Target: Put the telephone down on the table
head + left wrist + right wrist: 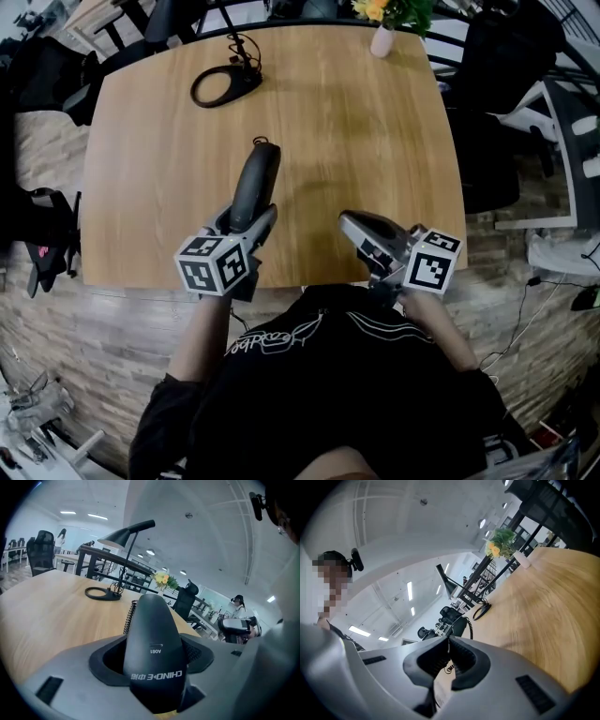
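Clamping the rear end of the black telephone handset [255, 183], the left tongs [251, 223] hang just inside the near edge of the bench [375, 141]. The handset points away from the person toward the bench's middle, and its coiled cord [129, 617] shows at its far side. Whether it touches the wood cannot be told. The right tongs [349, 223] are pressed together near the same edge. Bare wood stretches from both to the lamp base [223, 86] at the far left and the flower vase [382, 39] on the far edge.
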{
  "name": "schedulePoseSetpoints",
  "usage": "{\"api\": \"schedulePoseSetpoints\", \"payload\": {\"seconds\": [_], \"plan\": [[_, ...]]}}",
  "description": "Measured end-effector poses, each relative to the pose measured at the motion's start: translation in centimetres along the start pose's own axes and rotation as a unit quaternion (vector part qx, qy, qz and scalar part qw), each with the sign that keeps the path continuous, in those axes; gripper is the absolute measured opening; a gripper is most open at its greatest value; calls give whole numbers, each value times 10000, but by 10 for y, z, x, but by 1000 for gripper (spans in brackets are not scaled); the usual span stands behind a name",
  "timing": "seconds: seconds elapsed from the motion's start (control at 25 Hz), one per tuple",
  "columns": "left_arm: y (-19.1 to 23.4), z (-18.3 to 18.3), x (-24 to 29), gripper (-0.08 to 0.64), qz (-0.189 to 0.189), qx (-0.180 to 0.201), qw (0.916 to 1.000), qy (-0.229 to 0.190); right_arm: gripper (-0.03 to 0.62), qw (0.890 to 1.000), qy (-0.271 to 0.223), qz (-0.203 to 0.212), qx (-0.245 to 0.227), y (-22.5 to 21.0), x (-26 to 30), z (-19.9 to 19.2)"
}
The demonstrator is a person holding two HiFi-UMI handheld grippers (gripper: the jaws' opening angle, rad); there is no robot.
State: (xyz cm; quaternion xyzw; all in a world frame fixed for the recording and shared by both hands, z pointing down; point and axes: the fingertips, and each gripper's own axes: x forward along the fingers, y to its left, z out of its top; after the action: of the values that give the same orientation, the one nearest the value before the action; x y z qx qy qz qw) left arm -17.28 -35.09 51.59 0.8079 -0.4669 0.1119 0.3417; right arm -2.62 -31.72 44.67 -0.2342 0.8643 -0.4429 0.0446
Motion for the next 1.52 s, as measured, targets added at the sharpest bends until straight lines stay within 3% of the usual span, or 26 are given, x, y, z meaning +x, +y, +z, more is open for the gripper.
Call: {"api": "schedulePoseSetpoints", "payload": {"seconds": [0.52, 0.88, 1.08, 1.32, 1.52], "plan": [[13, -56, 53, 287, 560, -181, 9961, 651, 40, 9993, 140, 26, 346, -43, -14, 28], [8, -81, 84, 287, 1102, 144, 9878, 1095, 40, 9980, 161, 34, 615, -80, -30, 45], [8, -89, 92, 287, 1384, 333, 9833, 1132, 40, 9976, 162, 108, 664, -92, -36, 58], [10, -97, 96, 287, 1933, 1074, 9662, 1325, 40, 9976, 240, 294, 571, -94, -38, 76], [14, -103, 101, 287, 2105, 1162, 9620, 1296, 40, 9967, 380, 465, 541, -96, -38, 77]]}}
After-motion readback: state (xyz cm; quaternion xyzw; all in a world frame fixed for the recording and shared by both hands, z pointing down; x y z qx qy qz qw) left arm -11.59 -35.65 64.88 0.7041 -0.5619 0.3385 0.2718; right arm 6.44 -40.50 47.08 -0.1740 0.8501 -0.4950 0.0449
